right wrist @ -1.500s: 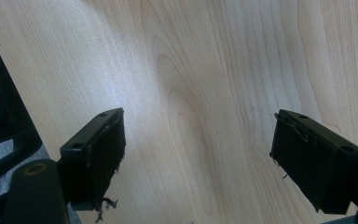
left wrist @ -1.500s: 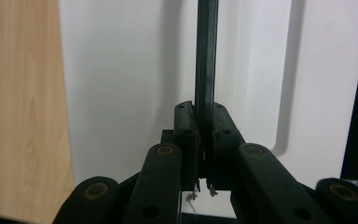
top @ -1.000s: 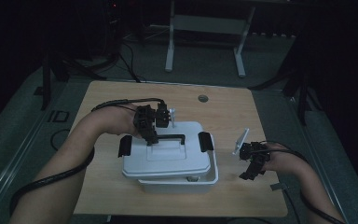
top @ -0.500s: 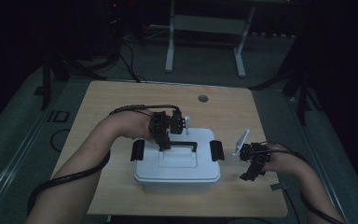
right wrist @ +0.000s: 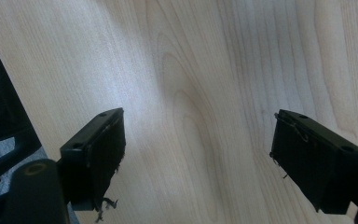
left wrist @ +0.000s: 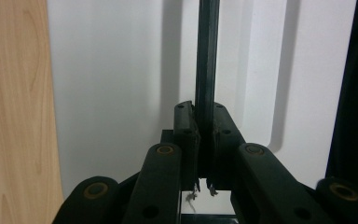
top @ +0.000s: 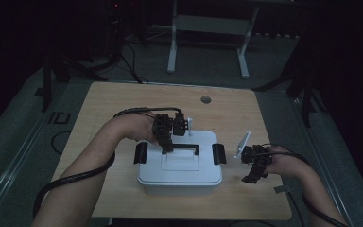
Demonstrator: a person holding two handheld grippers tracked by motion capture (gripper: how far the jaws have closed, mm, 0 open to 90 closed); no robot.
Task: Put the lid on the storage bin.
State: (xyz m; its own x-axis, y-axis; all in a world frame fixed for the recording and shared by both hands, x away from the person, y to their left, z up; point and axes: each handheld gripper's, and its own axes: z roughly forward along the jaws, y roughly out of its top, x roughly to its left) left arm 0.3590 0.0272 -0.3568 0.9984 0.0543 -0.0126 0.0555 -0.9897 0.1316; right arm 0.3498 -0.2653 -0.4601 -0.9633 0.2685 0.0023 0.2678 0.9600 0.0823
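A white lidded box (top: 179,172) with a black carry handle (top: 189,147) and a black latch at each end stands on the wooden table (top: 113,104), near its front middle. My left gripper (top: 166,145) reaches down onto the lid and is shut on the handle's left part. In the left gripper view the thin dark handle bar (left wrist: 207,56) runs up from between the closed jaws of the left gripper (left wrist: 204,116), over the white lid (left wrist: 116,84). My right gripper (top: 250,176) hovers to the right of the box, open over bare wood. The right gripper (right wrist: 198,154) has nothing between its jaws.
A round cable hole (top: 205,100) sits at the table's far middle. A small grey tag (top: 283,189) lies near the front right corner. The table's front edge is close behind the box. A white desk frame (top: 208,28) stands on the floor beyond.
The box and my left gripper have shifted a little to the right and toward the person, then settled. The right gripper has stayed nearly still.
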